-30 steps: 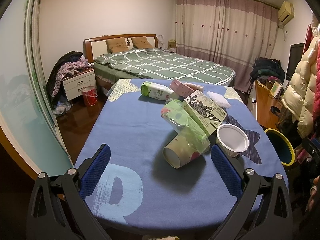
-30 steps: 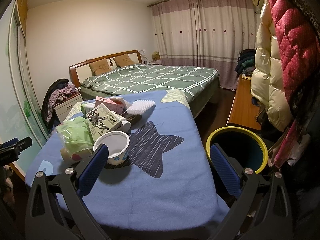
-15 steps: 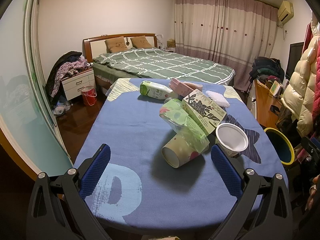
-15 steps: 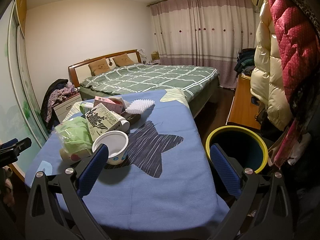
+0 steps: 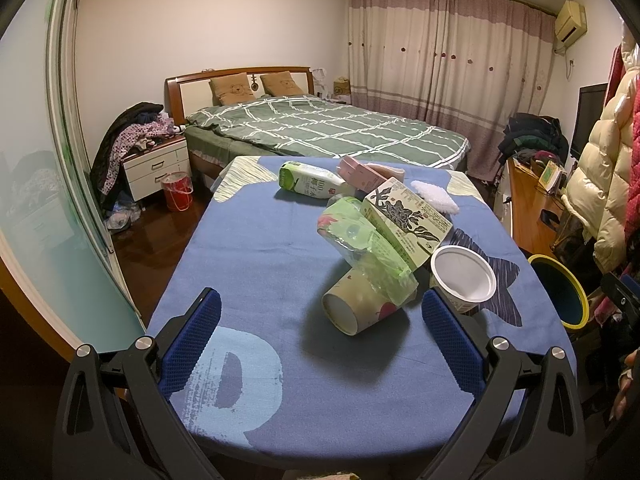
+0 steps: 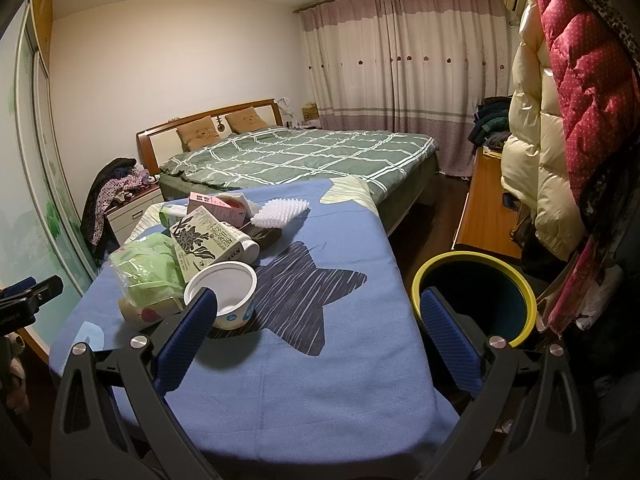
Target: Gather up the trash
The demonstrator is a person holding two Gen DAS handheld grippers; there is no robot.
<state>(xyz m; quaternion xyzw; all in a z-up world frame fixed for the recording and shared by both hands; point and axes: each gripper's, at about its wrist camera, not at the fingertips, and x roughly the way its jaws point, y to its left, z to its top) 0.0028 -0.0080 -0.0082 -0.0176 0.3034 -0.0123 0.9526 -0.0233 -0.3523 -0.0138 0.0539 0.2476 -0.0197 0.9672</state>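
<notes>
Trash sits in a loose heap on the blue-covered desk (image 5: 248, 248), toward its right half as the left wrist view has it. Heap contents, near to far: paper cup (image 5: 354, 306) lying on its side, open mouth facing the camera; crumpled green plastic bag (image 5: 366, 242) draped over the cup; white plastic tub (image 5: 464, 280) upright, mouth up, just right of the cup; printed carton (image 5: 408, 220) tilted, leaning on the bag and the tub; green-and-white bottle (image 5: 310, 184) lying flat at the far side; pink box (image 5: 360, 172) beside the bottle; white bumpy pad (image 5: 434, 196) at the far right edge of the heap.

Left tongs (image 5: 320, 336): blue-padded fingers spread wide, nothing between them. The paper cup lies ahead of the gap, apart from both pads.

Right tongs (image 6: 316, 334): also spread wide, holding nothing. In the right wrist view the left finger tip overlaps the near side of the white plastic tub (image 6: 222, 294); contact cannot be told. The right finger stands in front of the bin (image 6: 520, 300).

Bin: yellow rim, dark inside, standing on the floor just off the desk's right edge, near hanging coats (image 6: 568, 120). Nothing can be made out inside it.

Background: bed (image 5: 320, 136) with green checked cover beyond the desk, curtain (image 5: 440, 60) behind it.
</notes>
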